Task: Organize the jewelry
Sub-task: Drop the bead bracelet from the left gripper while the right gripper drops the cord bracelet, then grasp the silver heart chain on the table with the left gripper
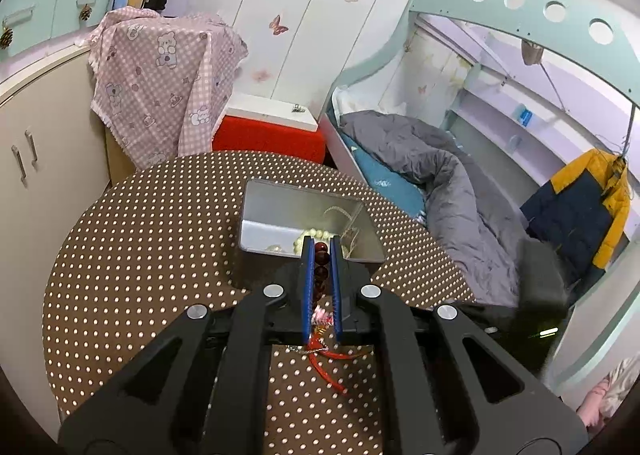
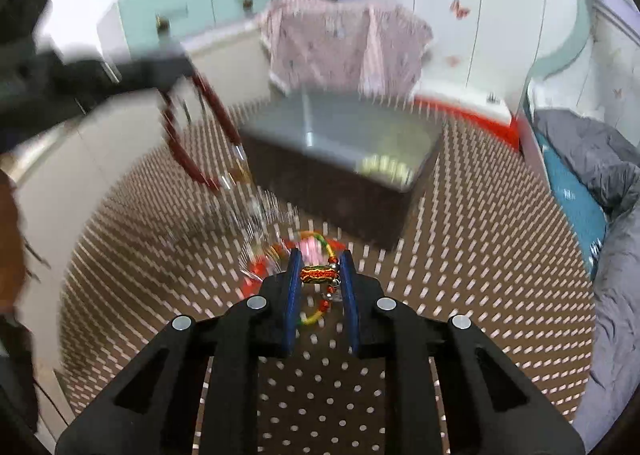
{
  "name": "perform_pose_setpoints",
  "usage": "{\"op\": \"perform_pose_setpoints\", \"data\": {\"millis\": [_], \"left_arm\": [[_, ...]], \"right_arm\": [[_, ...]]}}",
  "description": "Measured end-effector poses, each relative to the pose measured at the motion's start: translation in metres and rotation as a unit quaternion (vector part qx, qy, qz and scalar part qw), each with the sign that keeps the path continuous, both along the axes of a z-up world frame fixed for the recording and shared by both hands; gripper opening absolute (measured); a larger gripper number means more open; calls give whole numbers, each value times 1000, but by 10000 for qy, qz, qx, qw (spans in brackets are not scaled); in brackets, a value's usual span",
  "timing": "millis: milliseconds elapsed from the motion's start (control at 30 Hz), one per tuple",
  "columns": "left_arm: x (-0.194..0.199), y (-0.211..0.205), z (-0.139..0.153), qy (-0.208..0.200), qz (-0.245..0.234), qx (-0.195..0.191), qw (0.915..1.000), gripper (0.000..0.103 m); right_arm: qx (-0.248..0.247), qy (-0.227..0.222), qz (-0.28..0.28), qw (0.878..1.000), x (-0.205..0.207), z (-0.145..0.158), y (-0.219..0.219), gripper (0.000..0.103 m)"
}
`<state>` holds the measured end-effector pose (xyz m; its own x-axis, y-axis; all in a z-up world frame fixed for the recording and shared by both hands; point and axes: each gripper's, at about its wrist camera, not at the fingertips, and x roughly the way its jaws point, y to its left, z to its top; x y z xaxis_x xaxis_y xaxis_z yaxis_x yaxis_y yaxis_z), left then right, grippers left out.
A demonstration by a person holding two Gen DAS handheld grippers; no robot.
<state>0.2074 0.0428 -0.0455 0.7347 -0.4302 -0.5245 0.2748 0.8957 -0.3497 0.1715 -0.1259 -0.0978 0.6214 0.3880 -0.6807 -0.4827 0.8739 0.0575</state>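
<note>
My left gripper (image 1: 321, 245) is shut on a dark red bead bracelet (image 1: 321, 273) and holds it above the near edge of an open metal box (image 1: 280, 199). The box holds a pale bead bracelet (image 1: 316, 234) and a thin chain. In the blurred right wrist view the same red bracelet (image 2: 188, 151) hangs from the left gripper, left of the box (image 2: 340, 127). My right gripper (image 2: 320, 255) is shut on a multicoloured woven bracelet (image 2: 318, 274) just above the table. A red cord piece (image 1: 332, 371) lies below my left gripper.
The round table (image 1: 140, 235) has a brown cloth with white dots. A pink item and red pieces (image 2: 280, 255) lie on it in front of my right gripper. A bed with a grey quilt (image 1: 448, 175) is to the right, cupboards to the left.
</note>
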Motion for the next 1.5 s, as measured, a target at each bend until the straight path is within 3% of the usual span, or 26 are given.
{"op": "perform_pose_setpoints", "data": {"millis": [200, 533, 700, 967, 1233, 1400, 1433, 1500], "left_arm": [[10, -5, 13, -133, -80, -95, 9998, 8], [29, -10, 23, -242, -196, -271, 9992, 8], [47, -9, 9, -113, -92, -358, 9993, 8], [73, -14, -23, 362, 31, -107, 9993, 8], [74, -22, -28, 520, -80, 43, 9986, 9], [70, -25, -24, 531, -98, 155, 9984, 9], [69, -24, -23, 523, -101, 186, 9984, 13], [61, -22, -20, 445, -52, 233, 9987, 52]], "right_arm": [[359, -668, 65, 9971, -16, 66, -12, 13], [495, -1199, 39, 9915, 7, 104, -14, 13], [584, -1232, -30, 9907, 31, 102, -13, 13], [609, -689, -132, 9957, 63, 61, -11, 13], [709, -242, -200, 9970, 72, 36, -16, 16], [844, -307, -269, 9956, 63, 44, -23, 29], [874, -328, -278, 9952, 61, 46, -25, 32], [918, -364, -283, 9947, 55, 50, -29, 33]]}}
